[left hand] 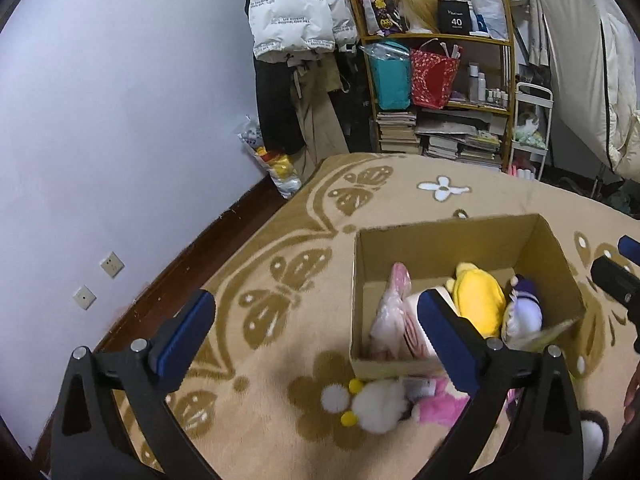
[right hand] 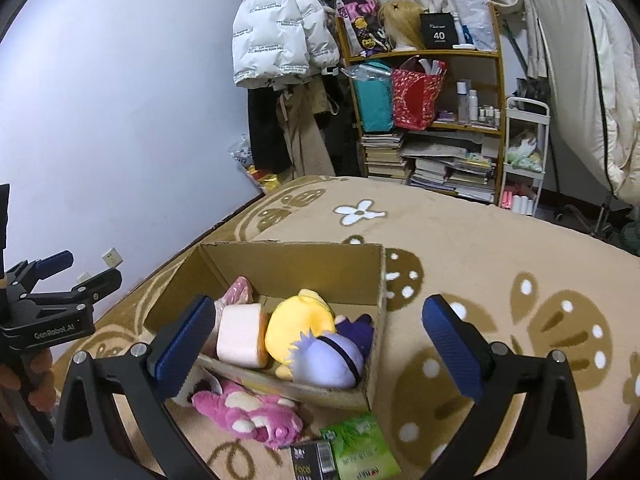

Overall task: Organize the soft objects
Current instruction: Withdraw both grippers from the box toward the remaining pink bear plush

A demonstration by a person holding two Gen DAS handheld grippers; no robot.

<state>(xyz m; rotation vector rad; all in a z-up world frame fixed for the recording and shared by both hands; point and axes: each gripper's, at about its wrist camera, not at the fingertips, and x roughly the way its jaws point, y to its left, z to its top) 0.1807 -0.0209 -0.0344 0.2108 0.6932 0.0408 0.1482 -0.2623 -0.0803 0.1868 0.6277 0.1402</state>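
Note:
An open cardboard box (left hand: 448, 236) (right hand: 288, 260) stands on the patterned blanket. Inside lie a pink wrapped plush (left hand: 390, 308), a pink roll-shaped plush (right hand: 242, 334), a yellow plush (left hand: 480, 296) (right hand: 298, 320) and a purple-white plush (left hand: 524, 308) (right hand: 328, 360). In front of the box lie a pink bear plush (right hand: 248, 412) (left hand: 440, 404) and a white fluffy toy with yellow pompoms (left hand: 376, 400). My left gripper (left hand: 316, 332) is open and empty above the blanket left of the box. My right gripper (right hand: 320, 340) is open and empty above the box's near side.
A green packet (right hand: 364, 448) and a small dark box (right hand: 314, 458) lie in front of the cardboard box. A cluttered bookshelf (left hand: 440, 80), hanging coats (left hand: 296, 20) and a white cart (left hand: 532, 128) stand beyond the bed. A wall (left hand: 120, 120) runs along the left.

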